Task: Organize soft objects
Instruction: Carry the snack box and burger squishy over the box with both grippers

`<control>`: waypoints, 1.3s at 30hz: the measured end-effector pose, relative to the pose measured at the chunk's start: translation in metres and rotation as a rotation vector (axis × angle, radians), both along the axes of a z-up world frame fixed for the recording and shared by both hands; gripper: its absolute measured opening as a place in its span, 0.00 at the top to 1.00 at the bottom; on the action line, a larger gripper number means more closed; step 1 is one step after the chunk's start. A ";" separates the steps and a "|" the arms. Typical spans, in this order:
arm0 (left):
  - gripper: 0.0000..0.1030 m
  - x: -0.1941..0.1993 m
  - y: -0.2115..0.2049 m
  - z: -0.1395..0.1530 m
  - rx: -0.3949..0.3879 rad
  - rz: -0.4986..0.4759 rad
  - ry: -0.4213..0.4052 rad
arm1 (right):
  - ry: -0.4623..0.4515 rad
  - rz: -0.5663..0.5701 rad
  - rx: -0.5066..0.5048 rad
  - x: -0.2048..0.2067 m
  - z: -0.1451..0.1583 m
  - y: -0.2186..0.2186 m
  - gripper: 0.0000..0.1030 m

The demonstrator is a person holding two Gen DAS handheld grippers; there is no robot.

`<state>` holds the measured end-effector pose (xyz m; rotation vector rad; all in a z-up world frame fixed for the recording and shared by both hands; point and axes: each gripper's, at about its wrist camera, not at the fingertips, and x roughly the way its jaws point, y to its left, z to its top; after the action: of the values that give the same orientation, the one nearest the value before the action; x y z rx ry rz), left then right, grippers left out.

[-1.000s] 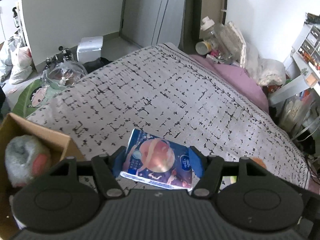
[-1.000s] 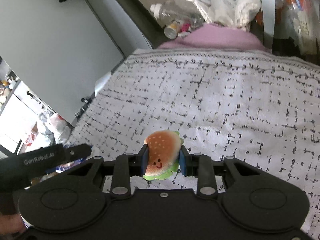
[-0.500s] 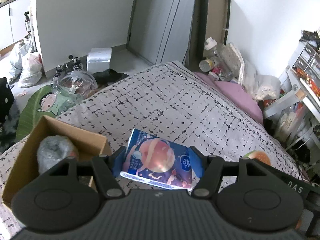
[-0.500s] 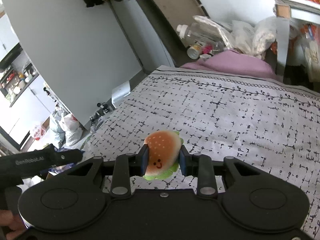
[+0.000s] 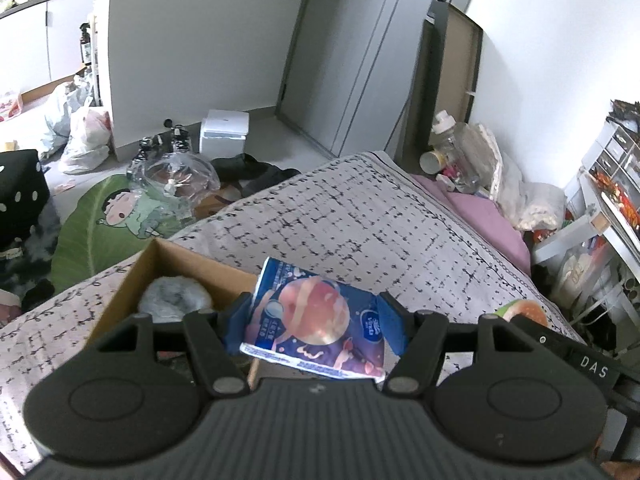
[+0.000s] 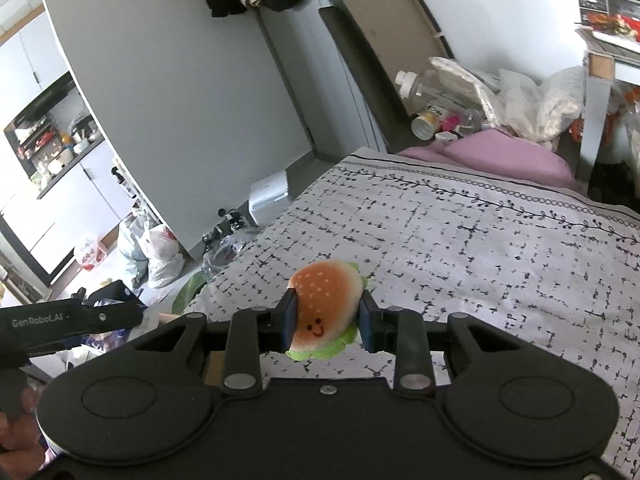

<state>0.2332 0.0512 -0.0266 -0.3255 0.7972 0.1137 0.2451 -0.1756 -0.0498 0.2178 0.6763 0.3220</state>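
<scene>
My left gripper (image 5: 314, 322) is shut on a soft blue tissue pack (image 5: 316, 324) printed with a pink planet, held above the bed beside a cardboard box (image 5: 160, 264). A grey fluffy plush (image 5: 174, 300) lies inside that box. My right gripper (image 6: 326, 318) is shut on a small hamburger plush (image 6: 324, 304) with a smiling face, lifted over the patterned bedspread (image 6: 480, 248). The hamburger plush (image 5: 520, 310) also peeks out at the right in the left wrist view. The other gripper's body (image 6: 68, 320) shows at the left edge of the right wrist view.
The box stands on the bed's left side near its edge. On the floor beyond lie a green cartoon mat (image 5: 104, 224), plastic bags (image 5: 80, 136) and a white box (image 5: 224, 134). A purple pillow (image 6: 500, 158), bottles and bags (image 5: 460, 152) crowd the head of the bed.
Both grippers have risen with their loads still gripped. In the left wrist view the cardboard box has slid from the left edge in under the tissue pack.
</scene>
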 end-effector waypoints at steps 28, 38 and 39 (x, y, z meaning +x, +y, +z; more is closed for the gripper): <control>0.36 -0.026 0.105 -0.047 -0.090 0.162 0.097 | -0.042 0.152 -0.040 -0.016 0.007 0.097 0.70; 0.36 -0.018 0.119 -0.086 -0.136 0.152 0.189 | -0.034 0.204 -0.068 -0.012 -0.004 0.129 0.70; 0.36 -0.017 0.119 -0.089 -0.134 0.149 0.193 | -0.039 0.210 -0.067 -0.012 -0.004 0.132 0.70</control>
<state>0.2162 0.1700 -0.1152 -0.5065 0.9740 0.2349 0.2334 -0.0439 -0.0542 0.0759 0.6711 0.5027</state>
